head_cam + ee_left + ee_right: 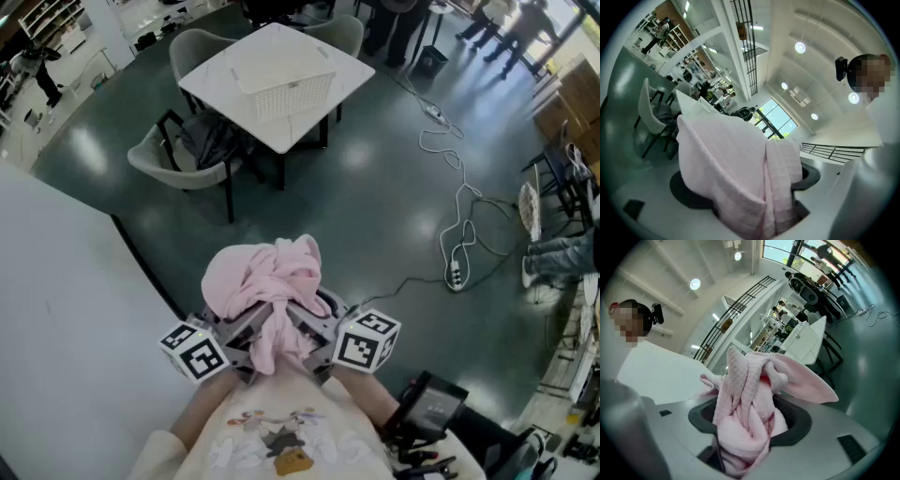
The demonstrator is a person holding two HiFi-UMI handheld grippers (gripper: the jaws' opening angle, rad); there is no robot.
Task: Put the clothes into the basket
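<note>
A bunched pink cloth (pixel 267 281) is held up in front of the person, between both grippers. My left gripper (pixel 246 330) grips it from the left and my right gripper (pixel 314 328) from the right; the cloth hides the fingertips. In the left gripper view the cloth (pixel 731 173) drapes over and fills the jaws. The right gripper view shows it (pixel 750 404) twisted and stuffed between the jaws. The white mesh basket (pixel 281 80) stands on a white square table (pixel 211 80) several steps ahead, also visible as the basket (pixel 806 338) in the right gripper view.
Grey chairs (pixel 178 155) stand around the table, one with dark clothing on it. A white cable with a power strip (pixel 455 275) snakes over the dark floor at right. A white counter (pixel 66 300) runs along the left. People stand at the far back.
</note>
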